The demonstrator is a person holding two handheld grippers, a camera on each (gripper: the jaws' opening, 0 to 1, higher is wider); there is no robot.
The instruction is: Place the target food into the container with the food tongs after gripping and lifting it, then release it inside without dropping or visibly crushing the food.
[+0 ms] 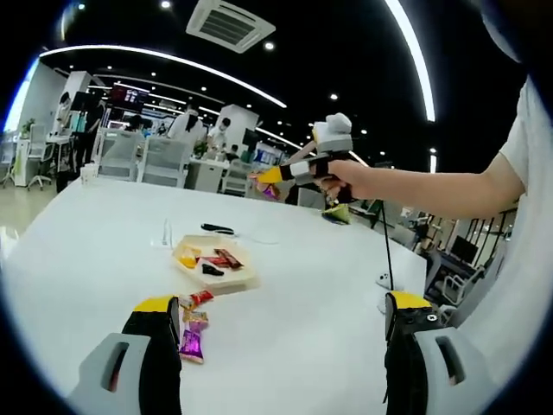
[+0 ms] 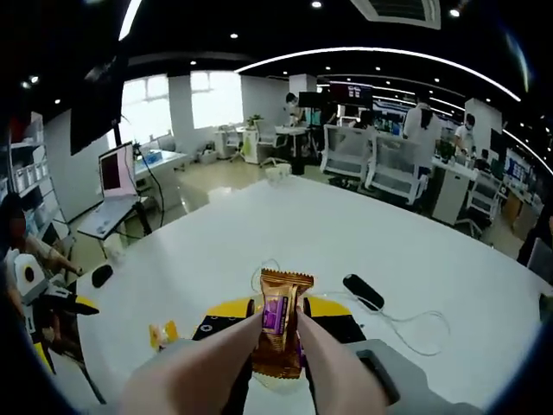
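Above a smooth white table [image 1: 328,285], the right gripper [image 2: 278,324] squeezes pale tongs [image 2: 328,363] around a crinkly bronze wrapped snack [image 2: 280,337], the left gripper [image 1: 281,324] gapes empty, near a shallow wooden tray [image 1: 238,278] of candies.

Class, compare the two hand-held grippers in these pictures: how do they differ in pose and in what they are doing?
The left hand-held gripper has its jaws spread wide and holds nothing; the right hand-held gripper is shut on tongs pinching a brown snack packet. The left one sits low over the white table near loose wrapped snacks; the right one is raised in the air. Both have yellow-tipped black jaws.
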